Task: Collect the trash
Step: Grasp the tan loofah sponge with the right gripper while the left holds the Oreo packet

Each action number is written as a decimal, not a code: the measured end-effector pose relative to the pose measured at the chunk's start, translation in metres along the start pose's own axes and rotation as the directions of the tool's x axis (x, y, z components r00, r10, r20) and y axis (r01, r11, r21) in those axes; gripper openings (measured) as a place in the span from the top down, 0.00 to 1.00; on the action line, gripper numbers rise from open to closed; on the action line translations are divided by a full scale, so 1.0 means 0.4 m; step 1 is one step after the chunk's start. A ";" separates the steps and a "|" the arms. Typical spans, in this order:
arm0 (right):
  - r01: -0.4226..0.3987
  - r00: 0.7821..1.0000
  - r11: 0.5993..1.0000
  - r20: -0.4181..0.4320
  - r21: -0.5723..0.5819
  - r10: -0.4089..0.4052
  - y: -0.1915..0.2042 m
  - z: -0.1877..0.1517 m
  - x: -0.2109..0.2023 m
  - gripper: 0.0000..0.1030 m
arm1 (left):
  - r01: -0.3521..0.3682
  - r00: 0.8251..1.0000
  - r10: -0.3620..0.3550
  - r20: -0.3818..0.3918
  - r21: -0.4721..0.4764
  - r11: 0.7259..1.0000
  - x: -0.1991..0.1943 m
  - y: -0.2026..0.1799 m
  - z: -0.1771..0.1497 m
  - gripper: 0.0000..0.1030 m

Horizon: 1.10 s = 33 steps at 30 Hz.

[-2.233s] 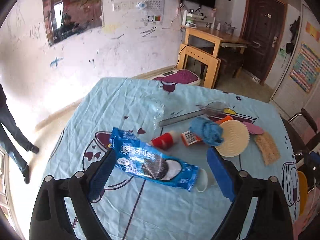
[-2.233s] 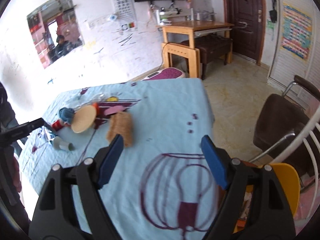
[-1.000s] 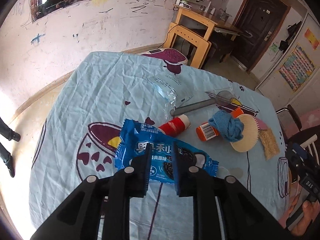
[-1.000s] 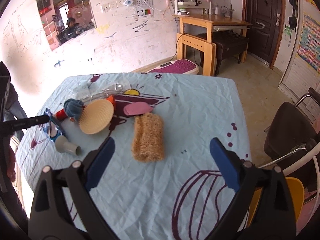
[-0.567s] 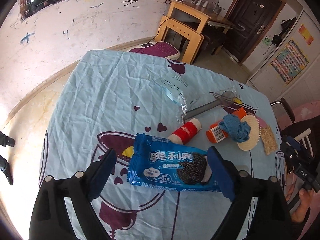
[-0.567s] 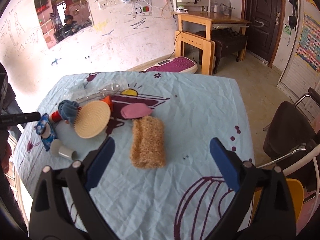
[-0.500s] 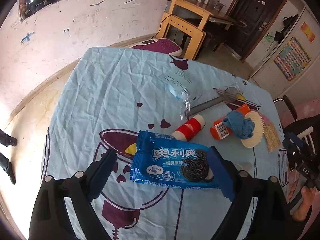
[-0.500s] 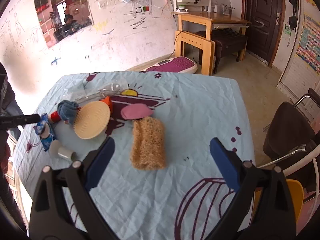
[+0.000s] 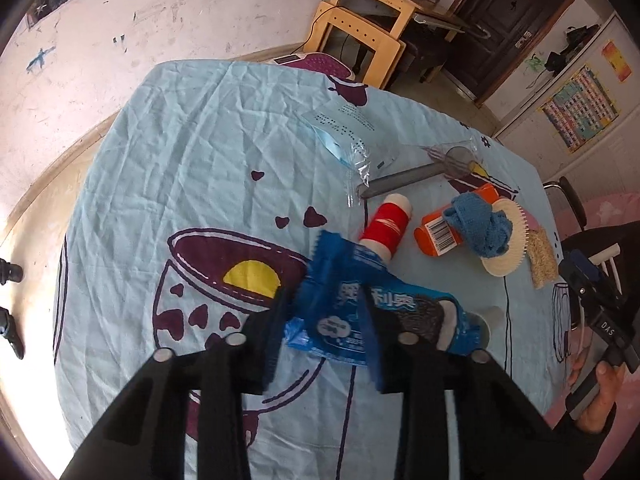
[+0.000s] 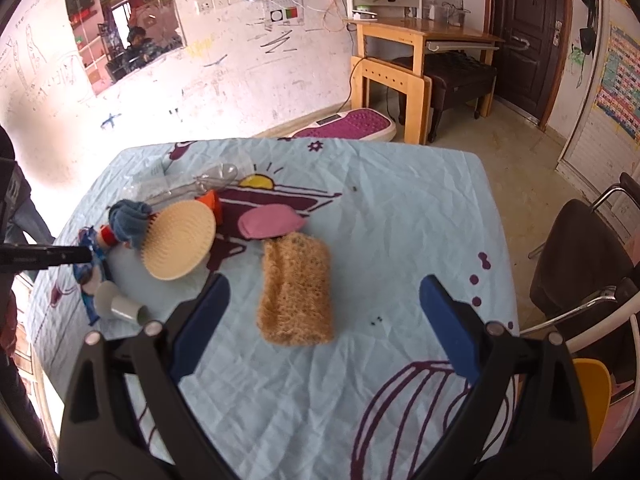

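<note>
My left gripper [image 9: 324, 312] is shut on a blue Oreo cookie wrapper [image 9: 384, 312] and crumples its left half between the pads, just above the blue tablecloth [image 9: 180, 168]. The wrapper also shows small in the right wrist view [image 10: 86, 268], beside the left gripper's dark arm. A clear plastic bag [image 9: 344, 136] lies farther back on the cloth. My right gripper [image 10: 324, 320] is open and empty, hovering over a tan loofah sponge [image 10: 296, 292].
A red and white bottle [image 9: 386, 228], an orange bottle [image 9: 444, 232], a blue knit cloth [image 9: 484, 228], a cream round brush [image 10: 180, 240], a pink pad [image 10: 272, 222], a grey bar [image 9: 404, 182] and a white paper cup [image 10: 116, 304] lie on the table. A chair [image 10: 592, 256] stands at the right.
My left gripper was open around the Oreo wrapper; now it has closed on the wrapper and crumpled it. The right gripper has hardly moved.
</note>
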State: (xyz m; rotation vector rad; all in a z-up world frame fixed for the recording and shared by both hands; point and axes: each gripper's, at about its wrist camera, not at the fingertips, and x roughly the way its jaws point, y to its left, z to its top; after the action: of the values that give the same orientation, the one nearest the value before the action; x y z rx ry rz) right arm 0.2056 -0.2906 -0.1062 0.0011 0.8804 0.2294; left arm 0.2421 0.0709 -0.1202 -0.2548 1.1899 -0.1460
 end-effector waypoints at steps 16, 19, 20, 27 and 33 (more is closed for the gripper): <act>0.130 0.987 0.985 -0.079 -0.113 -0.139 0.071 0.007 0.092 0.62 | 0.066 0.996 -0.067 0.060 0.017 0.998 -0.034 -0.028 -0.031 0.96; 0.138 0.985 0.982 -0.087 -0.129 -0.150 0.077 0.006 0.101 0.66 | 0.074 0.995 -0.075 0.061 0.017 0.997 -0.040 -0.024 -0.036 0.96; 0.139 0.985 0.982 -0.087 -0.131 -0.151 0.080 0.004 0.098 0.67 | 0.080 0.995 -0.080 0.062 0.016 0.997 -0.044 -0.024 -0.038 0.96; 0.141 0.990 0.988 0.005 -0.060 -0.141 0.032 0.003 0.008 0.67 | 0.087 0.990 -0.091 0.111 0.041 0.995 -0.107 -0.033 -0.052 0.96; 0.135 0.990 0.991 0.043 -0.012 -0.134 -0.027 -0.009 -0.061 0.66 | 0.059 0.983 -0.069 0.168 0.063 0.996 -0.177 -0.050 -0.056 0.96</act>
State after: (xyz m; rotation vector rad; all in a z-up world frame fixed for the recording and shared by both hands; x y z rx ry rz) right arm 0.1901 -0.3062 -0.0910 -0.0671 0.8337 0.1095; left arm 0.1958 0.0665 -0.0591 -0.2495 1.0066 -0.2106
